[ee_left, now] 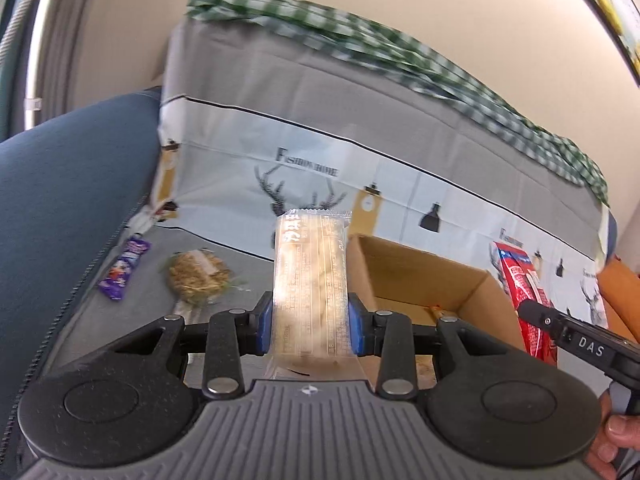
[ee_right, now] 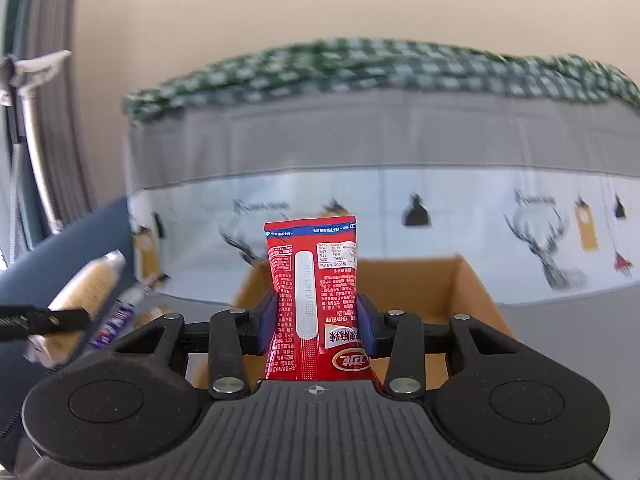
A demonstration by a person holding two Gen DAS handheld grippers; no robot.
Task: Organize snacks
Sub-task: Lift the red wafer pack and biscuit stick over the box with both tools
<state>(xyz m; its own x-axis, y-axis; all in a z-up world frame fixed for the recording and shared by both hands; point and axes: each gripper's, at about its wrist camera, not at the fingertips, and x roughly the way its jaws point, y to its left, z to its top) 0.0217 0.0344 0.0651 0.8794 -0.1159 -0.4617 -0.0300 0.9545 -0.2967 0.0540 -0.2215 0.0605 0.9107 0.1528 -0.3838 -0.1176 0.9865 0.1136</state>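
My left gripper [ee_left: 311,326] is clamped on a long clear-wrapped pale biscuit packet [ee_left: 310,280], the blue pads pressing its two long sides while it stands up past the fingers. My right gripper [ee_right: 317,322] is clamped the same way on a red foil snack packet with white print [ee_right: 314,296], its sealed blue-edged end pointing away from me. Just beyond both packets sits an open brown cardboard box [ee_right: 472,292], its near rim directly under the red one and to the right of the biscuit packet. Left of the box, on the grey cloth [ee_left: 152,312], lie a round crumbly cake in clear film [ee_left: 198,276] and a small purple wrapper [ee_left: 126,266], well apart from the jaws. Behind stands a deer-print cover [ee_left: 360,176] topped by green checked fabric [ee_left: 360,40].
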